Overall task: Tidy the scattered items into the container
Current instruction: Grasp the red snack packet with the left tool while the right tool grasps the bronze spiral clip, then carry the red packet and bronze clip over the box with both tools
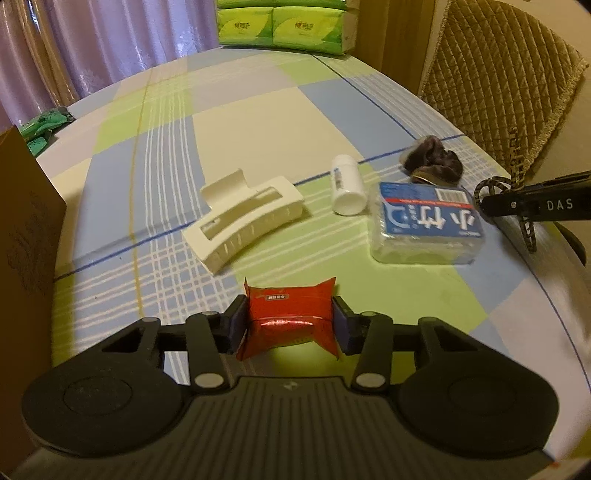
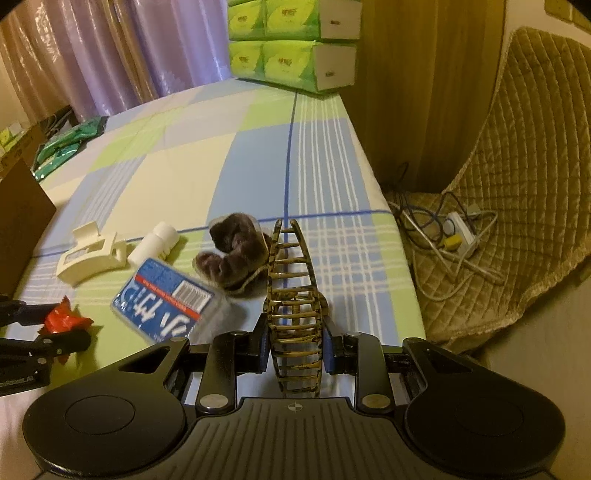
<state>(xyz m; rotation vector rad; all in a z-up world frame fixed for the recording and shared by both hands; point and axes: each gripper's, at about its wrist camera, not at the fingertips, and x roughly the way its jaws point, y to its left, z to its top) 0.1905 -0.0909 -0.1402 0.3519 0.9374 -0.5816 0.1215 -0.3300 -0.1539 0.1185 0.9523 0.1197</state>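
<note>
My left gripper (image 1: 291,322) is shut on a red foil packet (image 1: 290,317), held just above the checked tablecloth. Beyond it lie a cream hair claw (image 1: 242,218), a small white bottle (image 1: 346,186) on its side, a clear box with a blue label (image 1: 428,225) and a brown fuzzy scrunchie (image 1: 436,162). My right gripper (image 2: 294,341) is shut on a tortoiseshell hair claw (image 2: 293,306), beside the scrunchie (image 2: 234,251) and blue-label box (image 2: 166,295). The left gripper with the red packet (image 2: 62,321) shows at the left edge there. A brown cardboard box (image 1: 26,229) stands at the left.
Green tissue packs (image 1: 280,26) are stacked at the table's far end and green sachets (image 1: 44,127) lie at its far left. A quilted chair (image 2: 517,184) with a power strip and cables (image 2: 454,236) stands off the table's right edge. Purple curtains hang behind.
</note>
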